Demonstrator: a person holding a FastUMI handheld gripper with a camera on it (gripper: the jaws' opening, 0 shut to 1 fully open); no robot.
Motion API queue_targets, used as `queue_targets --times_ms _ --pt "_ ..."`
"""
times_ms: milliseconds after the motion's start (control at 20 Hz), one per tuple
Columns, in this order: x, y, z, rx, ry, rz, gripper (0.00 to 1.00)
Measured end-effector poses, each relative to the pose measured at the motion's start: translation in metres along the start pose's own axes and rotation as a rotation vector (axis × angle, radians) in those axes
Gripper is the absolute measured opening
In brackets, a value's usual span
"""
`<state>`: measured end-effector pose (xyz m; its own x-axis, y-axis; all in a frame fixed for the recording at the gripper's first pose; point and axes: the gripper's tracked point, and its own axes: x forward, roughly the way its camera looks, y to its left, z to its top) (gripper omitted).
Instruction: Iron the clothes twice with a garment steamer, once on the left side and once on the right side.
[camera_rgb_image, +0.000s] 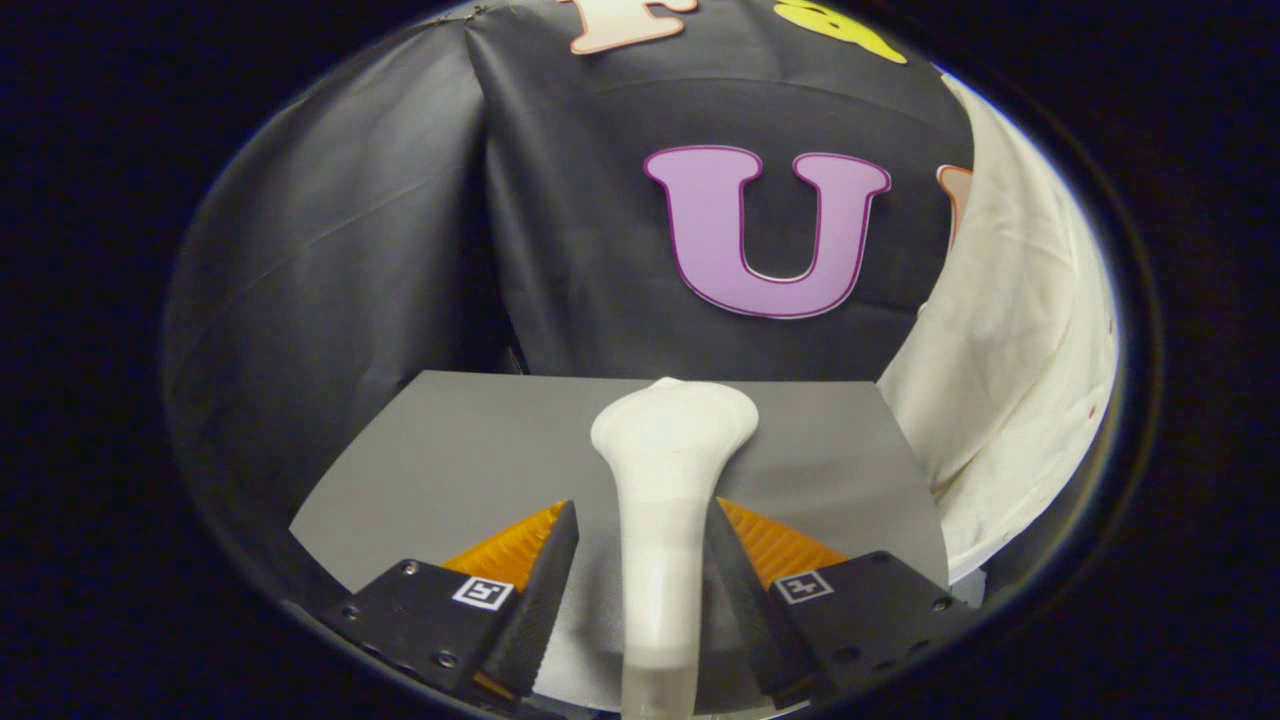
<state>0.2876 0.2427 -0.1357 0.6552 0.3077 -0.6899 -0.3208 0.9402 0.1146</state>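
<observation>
White steamer (665, 480) between tool (640, 560) fingers

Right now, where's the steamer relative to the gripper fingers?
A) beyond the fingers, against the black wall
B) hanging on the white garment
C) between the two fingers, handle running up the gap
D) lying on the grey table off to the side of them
C: the steamer stands in the gap of the gripper, its handle between the two fingers and its wider head just ahead of them over the grey table; whether both fingers press on it cannot be told.
</observation>
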Motion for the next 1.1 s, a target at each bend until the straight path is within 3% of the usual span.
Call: queue_targets --times_ms 200,350,550,600,800,1100 --pt "0.009 -0.003 -0.014 -0.020 0.116 0.005 0.59" --pt "0.014 -0.004 -0.020 -0.101 0.175 0.002 0.59" --pt "0.014 -0.005 -0.023 -0.030 0.223 -0.032 0.58" --pt "0.004 -0.007 -0.020 -0.050 0.241 -0.035 0.52" --pt "0.007 -0.005 -0.024 -0.090 0.323 -0.037 0.45" --pt "-0.006 -0.003 -0.006 -0.052 0.223 0.006 0.41"
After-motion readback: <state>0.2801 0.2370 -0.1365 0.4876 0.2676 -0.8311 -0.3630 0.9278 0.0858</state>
